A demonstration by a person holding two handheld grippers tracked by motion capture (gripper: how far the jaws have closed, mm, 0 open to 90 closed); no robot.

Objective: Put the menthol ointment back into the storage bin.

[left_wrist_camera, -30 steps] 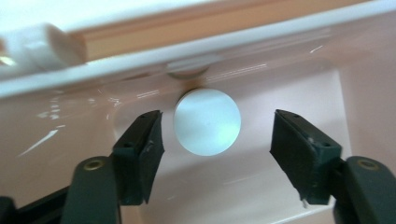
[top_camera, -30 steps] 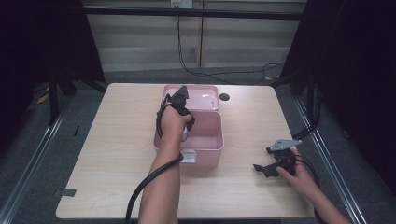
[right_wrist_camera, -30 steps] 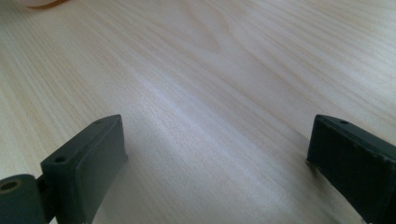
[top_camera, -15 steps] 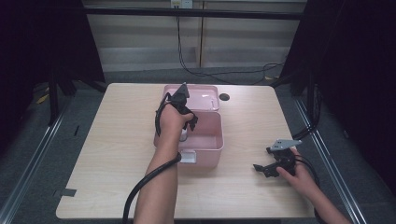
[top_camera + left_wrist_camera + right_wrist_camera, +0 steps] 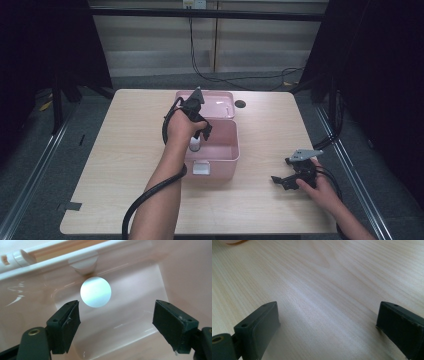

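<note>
- On a pale wooden table (image 5: 125, 150) with rounded corners stands a pink plastic box (image 5: 220, 150), its hinged lid (image 5: 220, 102) thrown back flat behind it.
- The left gripper (image 5: 116, 322), held in the person's left hand (image 5: 181, 127), points down into the box from above its left side, and its thick black cable (image 5: 150, 195) loops along the forearm.
- Its jaws have just been opening and now stand wide apart, with nothing pressed between the black pads.
- A small white ball (image 5: 95, 292), smooth, matte and round, lies on the glossy floor of the box, close to the wall and ahead of the gripper's left jaw, apart from both pads.
- In the high view the hand and gripper hide most of that ball.
- The box's walls are smooth and shiny with soft rounded corners; a white latch (image 5: 201, 168) sits on the front wall facing the person, and a rounded white tab (image 5: 83, 263) on the rim seen in the left gripper view.
- The right gripper (image 5: 292, 176) rests low over the table near its right edge, well apart from the box, held in the right hand (image 5: 320, 187), with a grey three-cornered plate (image 5: 305, 154) on top.
- Its jaws are spread wide over bare wood grain and hold nothing.
- A small dark round spot (image 5: 240, 104) marks the tabletop just right of the lid.
- Around the table lie dark curtains, a grey floor, and cables trailing behind.
</note>
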